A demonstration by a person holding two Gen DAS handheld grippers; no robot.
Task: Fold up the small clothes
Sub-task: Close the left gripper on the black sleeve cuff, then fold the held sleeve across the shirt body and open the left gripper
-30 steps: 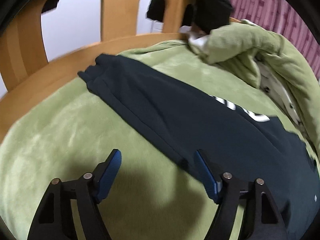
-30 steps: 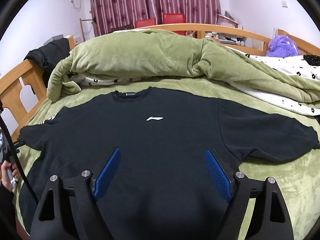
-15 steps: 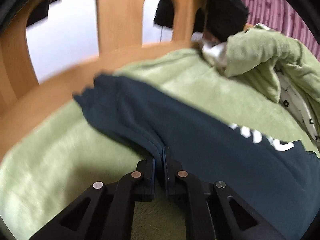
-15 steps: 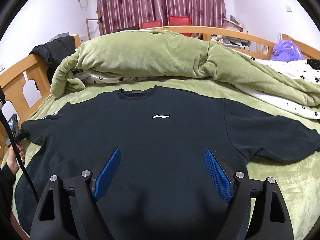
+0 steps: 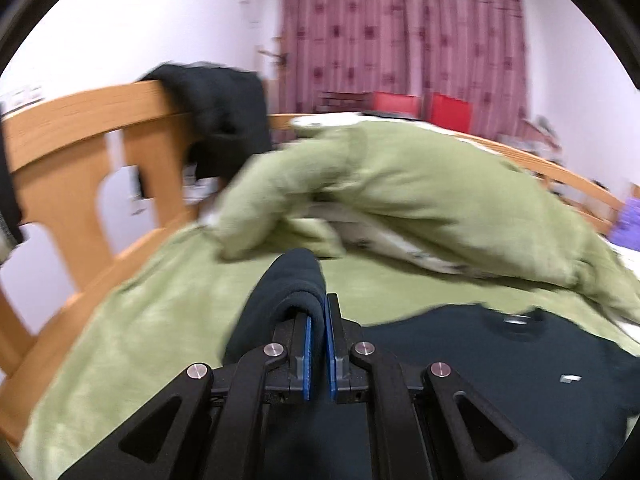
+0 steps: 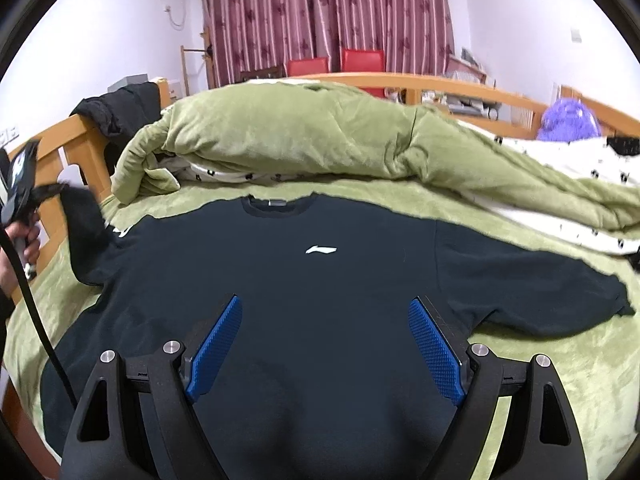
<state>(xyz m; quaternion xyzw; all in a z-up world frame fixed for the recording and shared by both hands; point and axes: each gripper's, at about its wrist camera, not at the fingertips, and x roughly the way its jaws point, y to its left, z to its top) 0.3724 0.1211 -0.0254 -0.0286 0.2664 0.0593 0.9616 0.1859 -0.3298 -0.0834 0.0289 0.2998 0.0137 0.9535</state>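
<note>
The step in hand is the first fold of the black sweatshirt [image 6: 320, 280]: the left tool [image 5: 319, 344] has its two blue pads pressed together on the cuff end of one sleeve [image 5: 288, 292], and the cloth stands up in a soft hump over the pads, lifted off the bed [image 5: 140, 320]. In the right wrist view this same sleeve hangs raised at the far left edge, beside the wooden bed rail [image 6: 80, 140], with the person's hand [image 6: 20, 248] under it. The right tool [image 6: 326, 344] is spread wide with nothing between its pads, and it hovers above the lower body of the garment. I judge that the next move calls for carrying the pinched sleeve across onto the chest, so it lies flat over the body, while the open tool may press the body down so the garment does not slide. The sweatshirt lies face up on the green bed cover, collar toward the rolled green quilt [image 6: 320, 132], a small white logo [image 6: 321, 249] on the chest, the other sleeve stretched out flat to the right. The fabric looks thick and matte, with few wrinkles.
</note>
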